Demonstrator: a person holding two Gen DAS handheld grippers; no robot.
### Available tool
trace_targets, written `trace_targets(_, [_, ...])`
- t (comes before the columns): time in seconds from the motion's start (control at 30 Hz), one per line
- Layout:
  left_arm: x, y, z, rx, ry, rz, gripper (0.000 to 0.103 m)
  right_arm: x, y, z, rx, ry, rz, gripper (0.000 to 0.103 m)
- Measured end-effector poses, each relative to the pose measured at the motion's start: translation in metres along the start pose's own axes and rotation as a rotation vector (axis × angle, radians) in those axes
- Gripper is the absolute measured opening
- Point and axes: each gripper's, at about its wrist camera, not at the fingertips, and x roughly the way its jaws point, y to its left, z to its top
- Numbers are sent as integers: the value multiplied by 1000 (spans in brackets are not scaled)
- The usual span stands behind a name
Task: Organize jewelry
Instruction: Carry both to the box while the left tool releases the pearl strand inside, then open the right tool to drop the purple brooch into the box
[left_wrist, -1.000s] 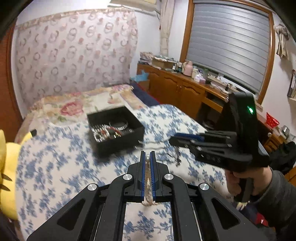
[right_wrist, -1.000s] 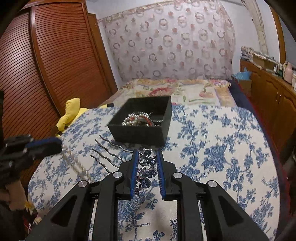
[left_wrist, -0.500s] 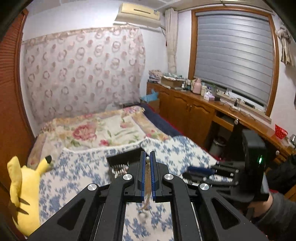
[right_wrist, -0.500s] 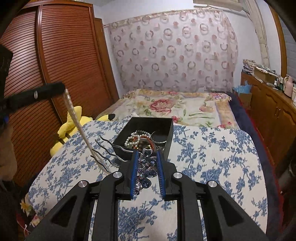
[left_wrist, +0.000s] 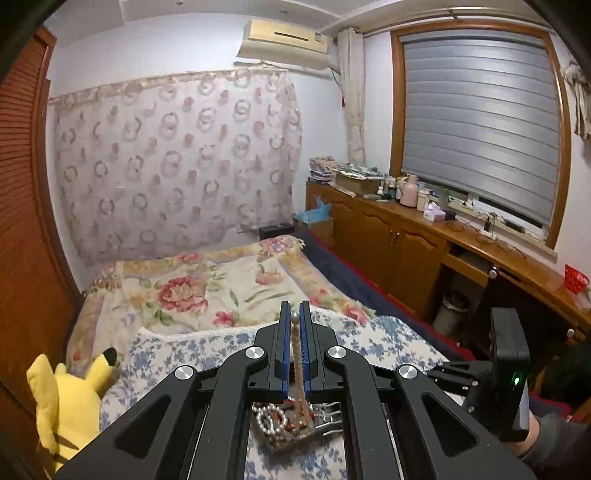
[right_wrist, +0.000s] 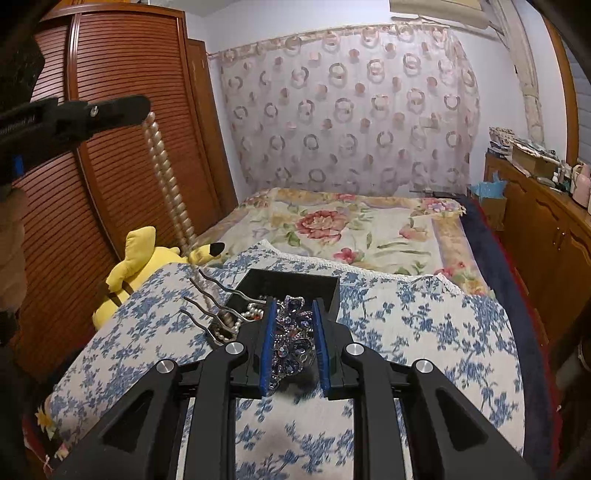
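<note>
Left tool (left_wrist: 294, 325), clamped on the long pearl necklace (right_wrist: 166, 181): lower slowly, coiling it into the black rectangular box (right_wrist: 291, 286). Right tool (right_wrist: 293, 345) (clamped on the blue rhinestone hair comb (right_wrist: 291, 339)): hold clear.

black box (right_wrist: 291, 286): contents mostly hidden behind right gripper (right_wrist: 293, 343) | pearl strand (right_wrist: 166, 184): lower end blurred

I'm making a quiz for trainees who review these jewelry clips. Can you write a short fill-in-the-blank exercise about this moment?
1. The left gripper is shut on a hanging strand of ____.
2. The right gripper holds a jewelled hair comb whose stones are ____ in colour.
3. The black box with jewelry inside sits on a cloth printed with ____ flowers.
4. The plush toy beside the bed is ____.

Missing words: pearls; blue; blue; yellow
</note>
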Motion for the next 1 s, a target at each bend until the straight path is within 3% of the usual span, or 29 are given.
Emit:
trace_targets(0.13, [27,5,-9,-1,40,-5,4,18,-6,1,-6,17,-7,22])
trace_targets(0.47, [100,31,-71,-48,198,0,4,71,-11,-7,-19,96,12,22])
trace_targets(0.93, [124,49,-90,-65,245,24,4,103,3,-11,-105,136,18,22])
trace_targets(0.97, [123,50,-93,-66,245,27,6,105,3,-11,-108,139,23,22])
trace_targets(1.0, [121,50,-95,-69,245,34,15,107,4,-11,-110,142,27,22])
